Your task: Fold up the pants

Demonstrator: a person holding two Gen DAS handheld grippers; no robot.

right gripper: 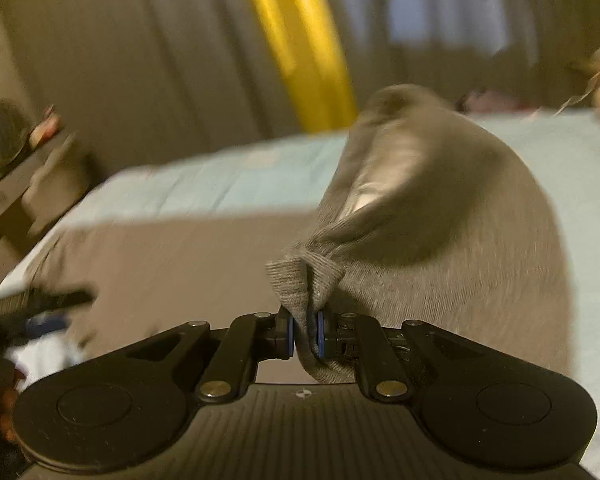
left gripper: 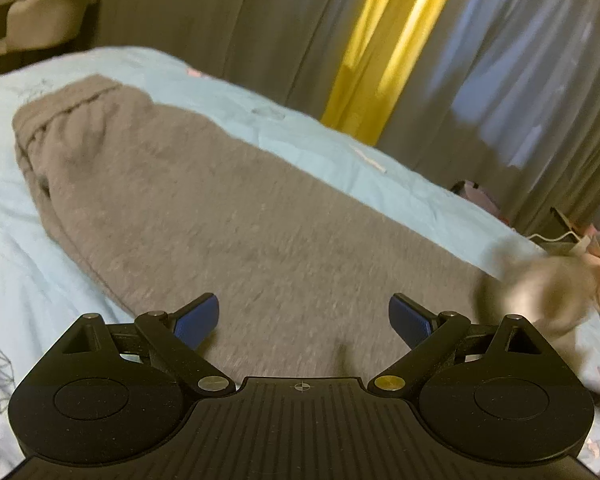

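right tool pinching pants hem | waistband far-left, length diagonal

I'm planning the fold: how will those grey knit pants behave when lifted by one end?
Probably floppy: the grey knit pants bunch and drape where the right gripper pinches them. Likely light, since one pinch raises a whole fold. The fuzzy surface should cling to the light blue bedsheet rather than slide. The left gripper is open above them.

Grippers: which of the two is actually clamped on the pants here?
The right gripper: its blue pads pinch a bunched gray edge of the pants. The left gripper is spread wide open above the fabric, holding nothing.
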